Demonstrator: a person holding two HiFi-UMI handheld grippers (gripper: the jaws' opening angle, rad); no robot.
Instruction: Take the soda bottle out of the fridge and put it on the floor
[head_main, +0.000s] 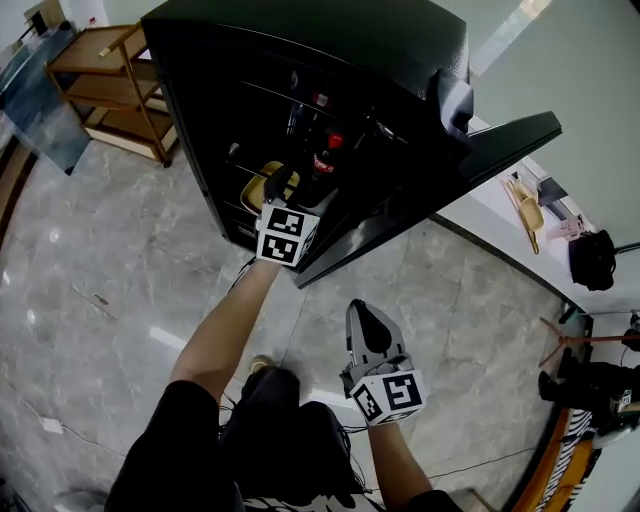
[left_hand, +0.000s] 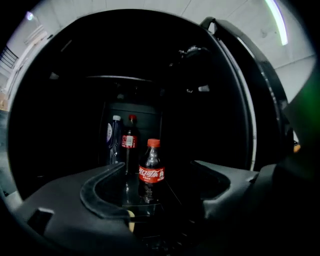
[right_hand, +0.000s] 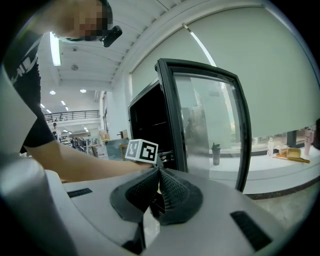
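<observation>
Far off on your left stands a wooden shelf cart (head_main: 110, 85), with a blue-grey panel (head_main: 35, 100) just left of it. On your right, a white tabletop (head_main: 490, 205) carries wooden utensils (head_main: 527, 215), and a black bag (head_main: 592, 258) lies near them, further right. A clear water bottle (left_hand: 113, 137) stands far back, left.

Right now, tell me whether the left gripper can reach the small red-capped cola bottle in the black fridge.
Probably yes: left gripper open, small red-capped cola bottle upright straight ahead, fridge door open, nothing between.
</observation>
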